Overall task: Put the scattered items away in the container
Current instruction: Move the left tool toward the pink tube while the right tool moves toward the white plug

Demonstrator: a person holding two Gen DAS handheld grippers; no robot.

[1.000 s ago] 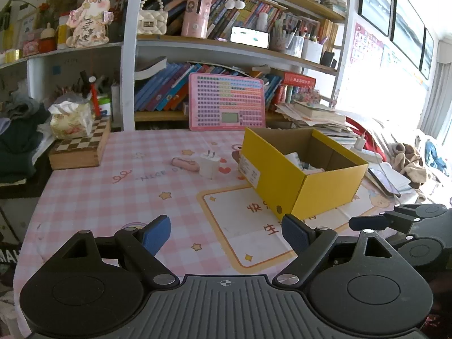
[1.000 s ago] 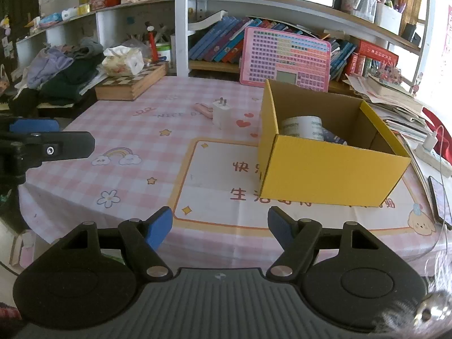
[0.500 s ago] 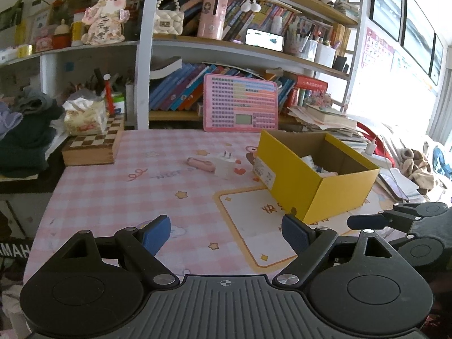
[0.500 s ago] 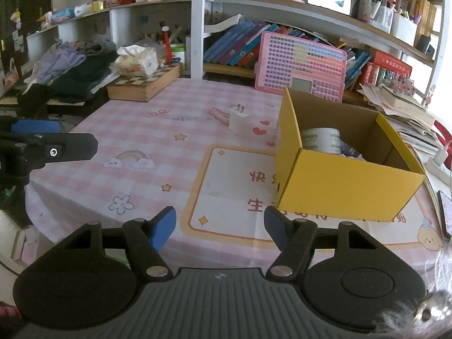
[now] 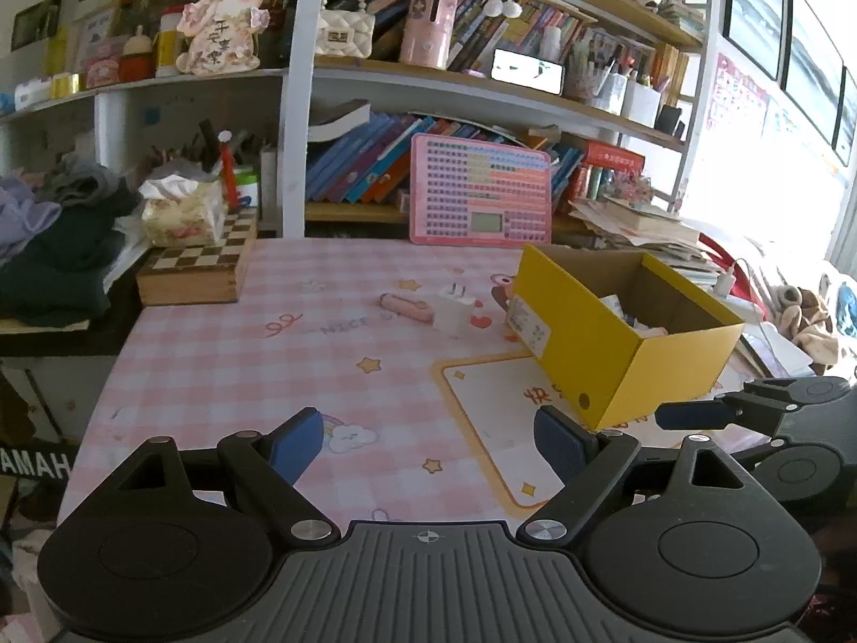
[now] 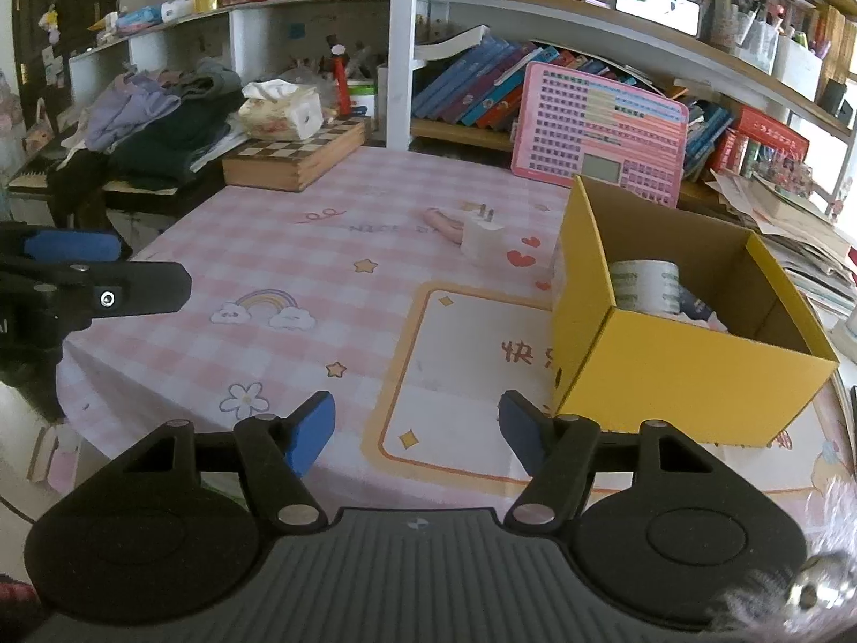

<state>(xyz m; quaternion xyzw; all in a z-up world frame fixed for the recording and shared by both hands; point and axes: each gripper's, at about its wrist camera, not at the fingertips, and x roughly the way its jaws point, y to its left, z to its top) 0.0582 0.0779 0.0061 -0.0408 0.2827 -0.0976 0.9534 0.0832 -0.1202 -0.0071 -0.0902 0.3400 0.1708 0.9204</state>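
Ahead of both grippers, a pink checked tablecloth [image 5: 225,353] spreads out. Right of the right gripper [image 6: 415,431], whose jaws are spread and empty, stands the yellow cardboard box [image 6: 680,364] holding a tape roll [image 6: 645,286]. Beyond the left gripper [image 5: 428,442], also spread and empty, a white charger plug [image 5: 452,308] touches a pink tube [image 5: 406,307].

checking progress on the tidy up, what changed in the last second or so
Nothing was picked up or let go. The right gripper narrowed its jaws a little, still empty, and both views drifted slightly. The white charger plug and pink item stayed on the table beside the yellow box; the left gripper stayed open.
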